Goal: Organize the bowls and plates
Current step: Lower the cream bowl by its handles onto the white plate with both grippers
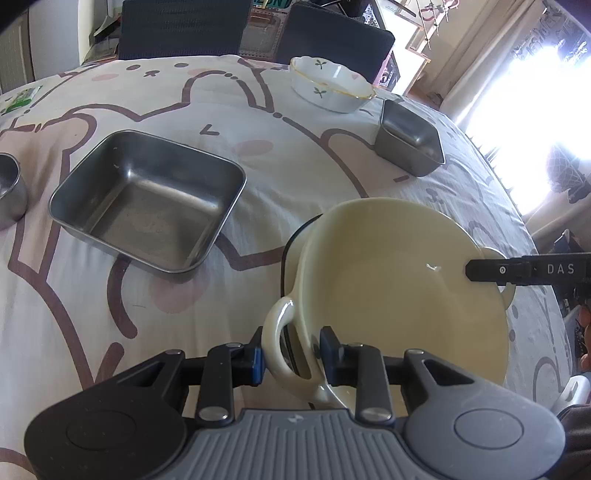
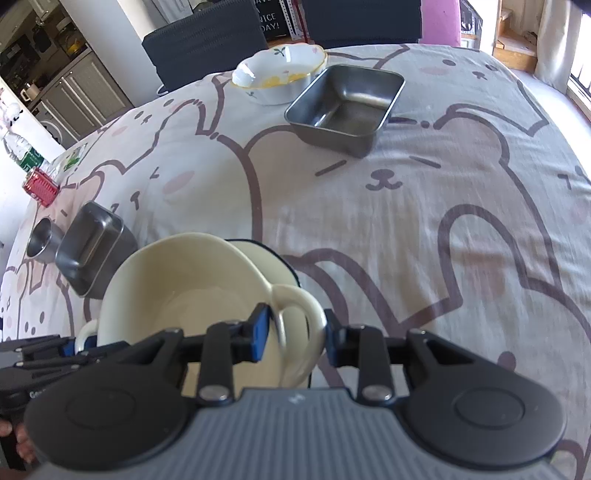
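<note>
A cream two-handled bowl [image 1: 399, 280] sits tilted on top of a dark-rimmed cream bowl [image 1: 291, 251] on the bear-print tablecloth. My left gripper [image 1: 291, 354] is shut on one loop handle [image 1: 280, 339] of the top bowl. My right gripper [image 2: 295, 332] is shut on the opposite loop handle [image 2: 299, 314] of the same bowl [image 2: 192, 288]; its fingertip [image 1: 491, 271] shows at the far rim in the left wrist view. The lower bowl's rim [image 2: 269, 254] peeks out behind.
A large steel tray [image 1: 147, 199], a small steel tray [image 1: 410, 140], a white leaf-print ceramic bowl [image 1: 328, 83] and a steel cup [image 1: 9, 192] stand on the cloth. Dark chairs [image 1: 177, 26] line the far edge. A red can [image 2: 40, 186] stands at the left.
</note>
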`<state>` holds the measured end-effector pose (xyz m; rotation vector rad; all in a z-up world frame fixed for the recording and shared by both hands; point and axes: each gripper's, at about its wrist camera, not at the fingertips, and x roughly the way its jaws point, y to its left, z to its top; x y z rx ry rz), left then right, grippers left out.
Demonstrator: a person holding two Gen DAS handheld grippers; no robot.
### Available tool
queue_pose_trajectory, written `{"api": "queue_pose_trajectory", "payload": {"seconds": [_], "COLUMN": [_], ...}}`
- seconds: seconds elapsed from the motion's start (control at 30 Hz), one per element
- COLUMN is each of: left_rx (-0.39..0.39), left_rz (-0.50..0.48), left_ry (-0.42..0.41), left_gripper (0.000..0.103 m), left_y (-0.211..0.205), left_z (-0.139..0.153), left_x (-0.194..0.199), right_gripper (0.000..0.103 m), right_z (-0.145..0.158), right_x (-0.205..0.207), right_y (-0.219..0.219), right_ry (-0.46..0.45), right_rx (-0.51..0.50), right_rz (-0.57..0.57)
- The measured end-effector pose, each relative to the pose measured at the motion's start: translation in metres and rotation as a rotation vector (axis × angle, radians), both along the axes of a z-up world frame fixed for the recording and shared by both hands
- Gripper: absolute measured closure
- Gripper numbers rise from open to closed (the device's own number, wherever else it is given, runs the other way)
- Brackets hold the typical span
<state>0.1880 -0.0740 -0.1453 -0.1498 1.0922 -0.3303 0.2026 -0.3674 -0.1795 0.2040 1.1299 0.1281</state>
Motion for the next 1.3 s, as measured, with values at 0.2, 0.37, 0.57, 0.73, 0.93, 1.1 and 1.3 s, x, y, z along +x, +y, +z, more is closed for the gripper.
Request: {"api": "queue_pose_trajectory", "payload": {"seconds": [0.2,0.37,0.57,0.73,0.93,1.1,1.3], "left_rx": [0.001,0.003,0.005,0.005,0.013,0.021,0.017], "left_rz": [-0.008,-0.011,-0.015,-0.017,-0.027,-0.028,-0.025], "left_ry": [-0.004,0.002,0.005,0.013,0.024,0.025,0.033], "left_gripper": [0.073,0.074,0.073,0.073,0.073,0.073,0.073], "left_y": [-0.003,-0.003,-0.004,-0.004,-0.005,-0.005,-0.005], "left_z": [0.001,0.000,0.000,0.000,0.000,0.000,0.000], "left_x": [0.000,0.001,0.002,0.003,0.006,0.006,0.007], "right_gripper": [0.065,0.065,0.065,0.064,0.065,0.059,0.049], "right_z": [-0.005,-0.005,-0.006,-0.007,-0.008,-0.010,-0.011], "right_x": [0.000,-0.002,-0.001,-0.001,-0.002,-0.005,-0.009], "right_y": [0.001,0.000,-0.002,-0.003,-0.002,0.000,0.004], "right_ry": [0.027,0.028,0.037,0.035,0.043,0.053,0.058], "right_rx": [-0.039,-0.039,-0.030,-0.029,-0.028,-0.049,-0.106], "right_rz": [0.008,0.015,0.022,0.022,0.037,0.053,0.089]}}
